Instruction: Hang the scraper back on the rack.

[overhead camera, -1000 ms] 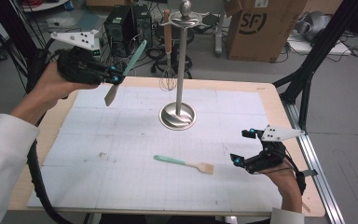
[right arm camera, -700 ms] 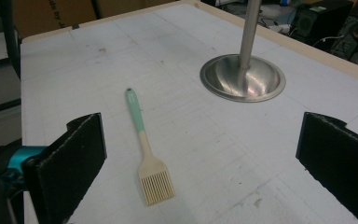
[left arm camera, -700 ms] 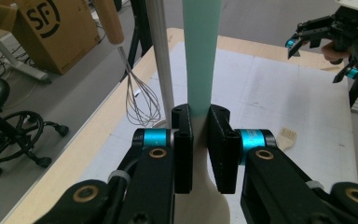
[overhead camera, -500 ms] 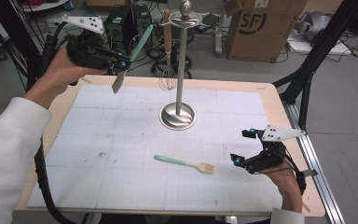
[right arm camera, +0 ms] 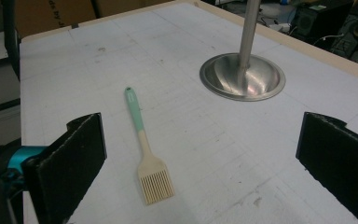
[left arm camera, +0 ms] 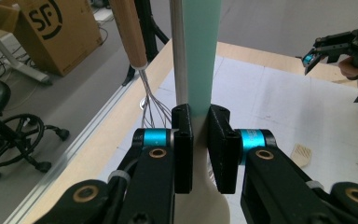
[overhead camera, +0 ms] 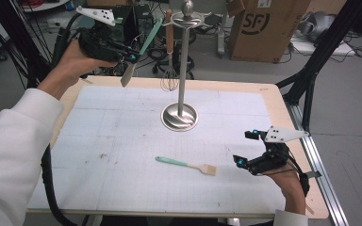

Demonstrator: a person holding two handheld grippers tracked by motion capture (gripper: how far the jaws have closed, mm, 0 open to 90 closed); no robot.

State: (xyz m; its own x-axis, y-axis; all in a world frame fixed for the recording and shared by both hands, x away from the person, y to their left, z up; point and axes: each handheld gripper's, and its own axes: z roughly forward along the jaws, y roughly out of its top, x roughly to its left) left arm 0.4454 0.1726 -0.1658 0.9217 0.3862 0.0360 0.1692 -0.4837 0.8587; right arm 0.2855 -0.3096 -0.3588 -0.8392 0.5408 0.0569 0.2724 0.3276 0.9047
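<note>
the left hand-held gripper (overhead camera: 131,57) is raised above the far left corner of the surface (overhead camera: 122,188), its jaws pinching a spatula (overhead camera: 141,51) with a mint green handle and a pale blade; in the high view the handle slants up to the right toward the top of the metal stand (overhead camera: 183,66) and the blade hangs down to the left, clear of the surface; in the left gripper view the two black pads press on the spatula (left arm camera: 200,70) just where green handle meets pale blade, and the handle rises straight up beside the stand's thin pole (left arm camera: 179,51); a whisk (overhead camera: 169,70) with a wooden handle hangs from the stand's top, its wire loops just behind the far edge of the surface; the stand's round base (overhead camera: 179,117) sits on the white gridded mat near the middle; the right hand-held gripper (overhead camera: 246,149) rests low near the right edge of the surface, its jaws spread wide with nothing between them; in the right gripper view a pastry brush (right arm camera: 144,149) with a green handle and pale bristles lies flat on the mat ahead of those open jaws, well apart from the stand's base (right arm camera: 242,77); a cardboard box (overhead camera: 259,26) stands on the floor beyond the surface.
</note>
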